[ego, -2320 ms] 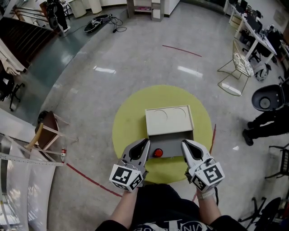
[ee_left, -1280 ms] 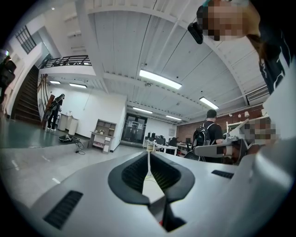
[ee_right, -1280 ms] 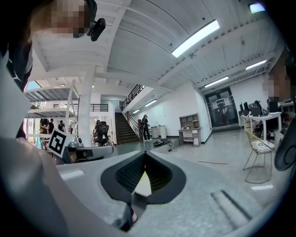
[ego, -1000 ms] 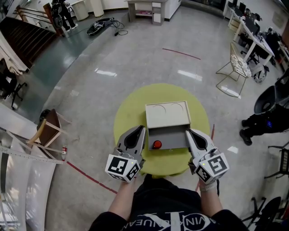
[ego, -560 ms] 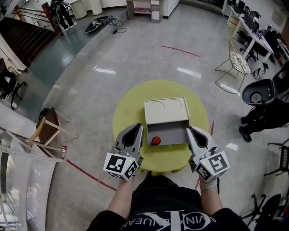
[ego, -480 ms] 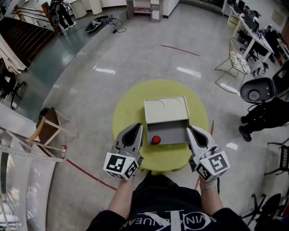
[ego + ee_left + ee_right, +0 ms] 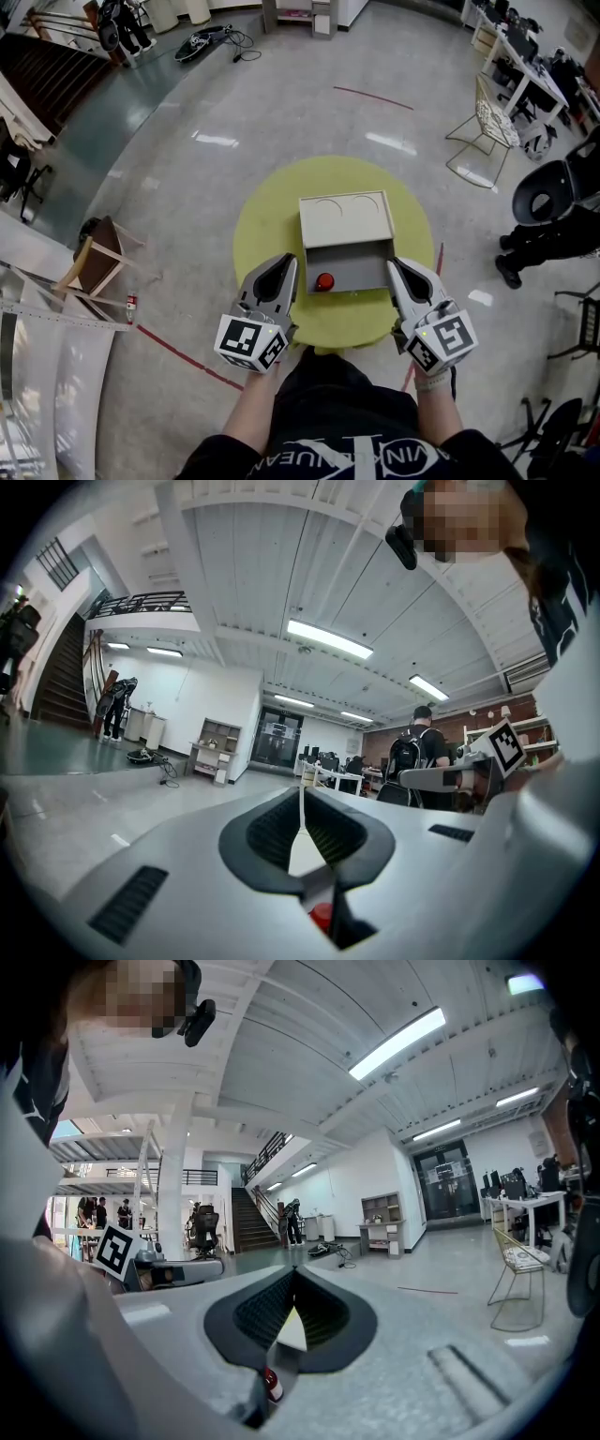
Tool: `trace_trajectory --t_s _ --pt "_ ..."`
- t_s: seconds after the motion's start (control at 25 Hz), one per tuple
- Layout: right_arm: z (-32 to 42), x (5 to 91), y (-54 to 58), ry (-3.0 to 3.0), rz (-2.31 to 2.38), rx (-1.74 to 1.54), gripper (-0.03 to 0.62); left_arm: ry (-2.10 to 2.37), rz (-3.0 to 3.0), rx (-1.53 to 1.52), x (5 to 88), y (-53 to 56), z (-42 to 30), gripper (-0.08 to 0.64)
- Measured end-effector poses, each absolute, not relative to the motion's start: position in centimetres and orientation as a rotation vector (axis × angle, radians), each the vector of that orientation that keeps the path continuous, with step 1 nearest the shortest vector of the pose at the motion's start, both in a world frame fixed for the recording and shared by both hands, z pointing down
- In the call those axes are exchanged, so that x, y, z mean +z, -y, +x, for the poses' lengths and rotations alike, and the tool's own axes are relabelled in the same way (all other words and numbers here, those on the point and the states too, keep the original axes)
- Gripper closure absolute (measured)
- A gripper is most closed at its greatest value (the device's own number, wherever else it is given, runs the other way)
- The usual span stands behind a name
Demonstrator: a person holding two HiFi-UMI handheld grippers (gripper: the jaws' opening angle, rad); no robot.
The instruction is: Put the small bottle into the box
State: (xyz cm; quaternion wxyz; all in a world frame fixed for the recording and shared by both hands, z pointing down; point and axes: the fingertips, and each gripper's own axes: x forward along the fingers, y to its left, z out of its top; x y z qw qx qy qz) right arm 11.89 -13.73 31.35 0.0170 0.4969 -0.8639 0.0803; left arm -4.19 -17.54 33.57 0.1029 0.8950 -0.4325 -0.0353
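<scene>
- I saw the left hand-held gripper and the right hand-held gripper both with jaws together, holding nothing.
- The small bottle lay in the open box between them, nearer the left.

Round table mid-floor, directly before person holding grippers. Box on table centre. Lid over box's far half, near half uncovered. Small bottle inside uncovered half, toward its left wall. Left gripper just beside box's near-left corner, right gripper just beside near-right corner. Wooden stool on floor well left of table. Wire chair far right, behind table. Another person at right edge.
</scene>
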Motion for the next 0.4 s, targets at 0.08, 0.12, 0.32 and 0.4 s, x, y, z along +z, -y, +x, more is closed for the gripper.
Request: trace_trajectory --t_s 0.08,0.12,0.32,0.4 --pt "11.94 31.07 13.82 2.685 1.542 0.247 0.586 1.279 2.640 -0.102 33.35 17.63 -4.10 0.538" --pt "11.98 31.03 13.80 2.685 1.542 0.245 0.586 1.279 2.641 -0.102 33.31 17.61 -4.03 0.538" --pt "11.75 31.44 13.63 2.682 1.547 0.244 0.586 1.274 2.650 -0.102 33.58 17.47 -4.20 0.538" --pt "11.49 31.58 13.62 2.681 1.548 0.245 0.586 1.273 2.652 -0.099 33.65 17.47 -4.43 0.538"
